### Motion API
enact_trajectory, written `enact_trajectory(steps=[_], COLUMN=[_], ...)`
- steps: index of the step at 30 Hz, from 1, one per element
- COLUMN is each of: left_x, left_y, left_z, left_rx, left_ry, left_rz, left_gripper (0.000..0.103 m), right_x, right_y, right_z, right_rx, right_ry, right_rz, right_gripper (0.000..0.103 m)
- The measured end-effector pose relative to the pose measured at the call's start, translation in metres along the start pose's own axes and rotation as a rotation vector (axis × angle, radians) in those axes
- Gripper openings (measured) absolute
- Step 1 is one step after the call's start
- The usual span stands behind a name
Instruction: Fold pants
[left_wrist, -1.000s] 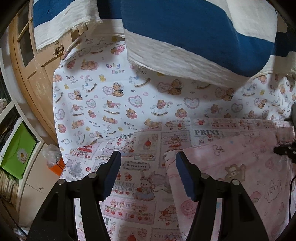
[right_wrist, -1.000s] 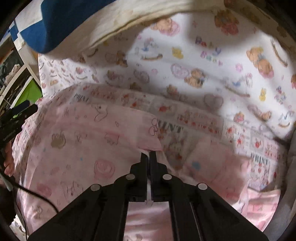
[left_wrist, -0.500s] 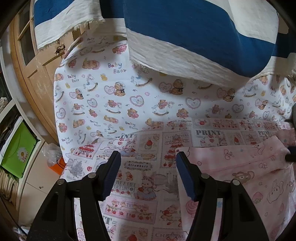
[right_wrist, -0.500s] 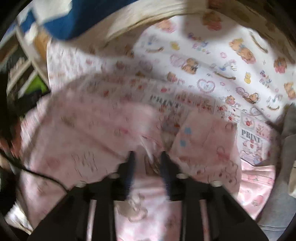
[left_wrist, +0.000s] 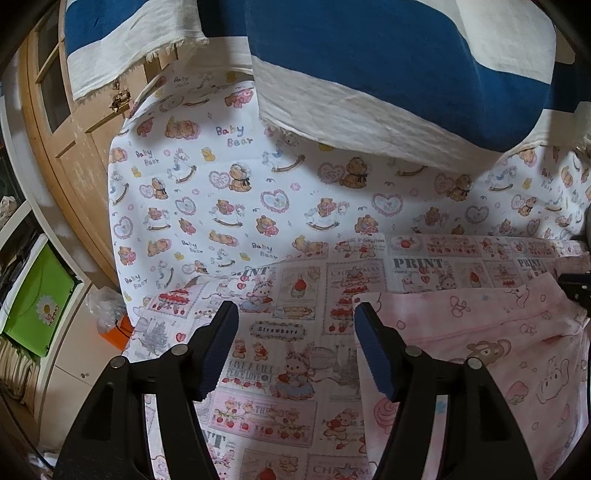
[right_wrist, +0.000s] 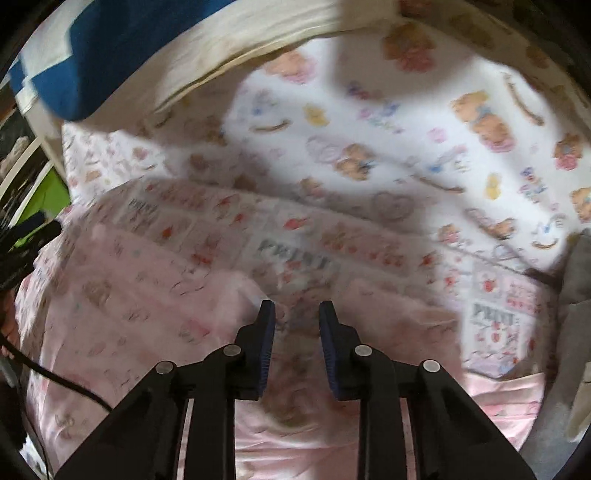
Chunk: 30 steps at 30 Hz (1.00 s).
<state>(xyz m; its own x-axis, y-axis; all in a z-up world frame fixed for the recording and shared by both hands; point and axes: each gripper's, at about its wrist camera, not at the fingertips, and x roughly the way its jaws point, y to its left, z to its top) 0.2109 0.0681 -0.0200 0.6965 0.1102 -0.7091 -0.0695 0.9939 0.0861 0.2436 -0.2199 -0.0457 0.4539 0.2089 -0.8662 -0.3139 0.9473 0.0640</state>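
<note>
The pink printed pants lie flat on a patterned bed sheet, at the right of the left wrist view. My left gripper is open and empty, hovering just left of the pants' edge. In the blurred right wrist view the pants spread across the left and bottom. My right gripper is open above them, holding nothing. The tip of the right gripper shows at the right edge of the left wrist view.
A blue and white striped cushion lies at the back of the bed. A wooden cabinet and shelves with a green box stand off the left edge. Something grey lies at the right.
My right gripper was shut on the pants fabric and has opened and let go. The pants' left edge has drawn back to the right. My left gripper stays open in place.
</note>
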Motion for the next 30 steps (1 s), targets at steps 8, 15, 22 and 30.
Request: enact_trajectory(steps=[8, 15, 22, 30], left_x=[0.001, 0.003, 0.005, -0.001], left_y=[-0.003, -0.004, -0.005, -0.012], left_z=[-0.001, -0.001, -0.002, -0.004], left_rx=[0.010, 0.016, 0.003, 0.047], left_ry=[0.002, 0.004, -0.013, -0.063], left_rz=[0.003, 0.015, -0.041, 0.021], left_gripper=[0.064, 0.069, 0.092, 0.094], right_x=[-0.004, -0.010, -0.008, -0.008], right_y=[0.023, 0.033, 0.041, 0.043], right_z=[-0.018, -0.026, -0.033, -0.036], right_rx=[-0.034, -0.091, -0.133, -0.133], right_ry=[0.000, -0.017, 0.007, 0.000], right_rz=[0.049, 0.041, 0.074, 0.076], right_gripper=[0.027, 0.027, 0.027, 0.029])
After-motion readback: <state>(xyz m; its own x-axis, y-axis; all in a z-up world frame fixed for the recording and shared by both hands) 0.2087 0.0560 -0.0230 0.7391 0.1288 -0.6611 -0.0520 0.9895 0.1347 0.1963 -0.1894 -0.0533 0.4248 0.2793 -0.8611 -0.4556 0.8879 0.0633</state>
